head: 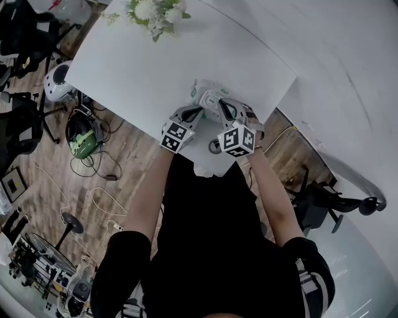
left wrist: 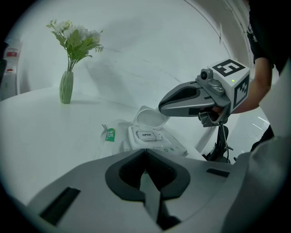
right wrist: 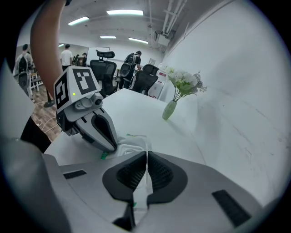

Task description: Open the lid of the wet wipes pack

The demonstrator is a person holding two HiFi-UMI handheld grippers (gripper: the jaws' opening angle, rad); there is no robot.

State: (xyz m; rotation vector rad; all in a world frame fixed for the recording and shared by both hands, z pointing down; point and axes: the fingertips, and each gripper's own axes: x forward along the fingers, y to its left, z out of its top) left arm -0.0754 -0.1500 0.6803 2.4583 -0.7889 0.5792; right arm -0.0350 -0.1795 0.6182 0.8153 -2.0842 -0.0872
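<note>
The white wet wipes pack [head: 205, 93] lies near the front edge of the white table [head: 143, 68]. In the left gripper view its round lid [left wrist: 148, 117] stands flipped up, and a sticker marked OPEN [left wrist: 146, 134] shows beneath it. My right gripper [left wrist: 160, 108] reaches in from the right, its tip at the lid's upper rim; its jaws [right wrist: 146, 154] are shut with a thin pale sliver between them. My left gripper [right wrist: 114, 148] is shut, tip down against the pack's [right wrist: 129, 148] left end. The pack's near end is hidden behind my left gripper [left wrist: 144, 152].
A green vase of white flowers [head: 152, 12] stands at the table's far side [left wrist: 67, 86]. A wall runs along the table's right. In the right gripper view, office chairs [right wrist: 104, 68] and people stand beyond the table. Cables and chairs [head: 84, 133] sit on the wooden floor at left.
</note>
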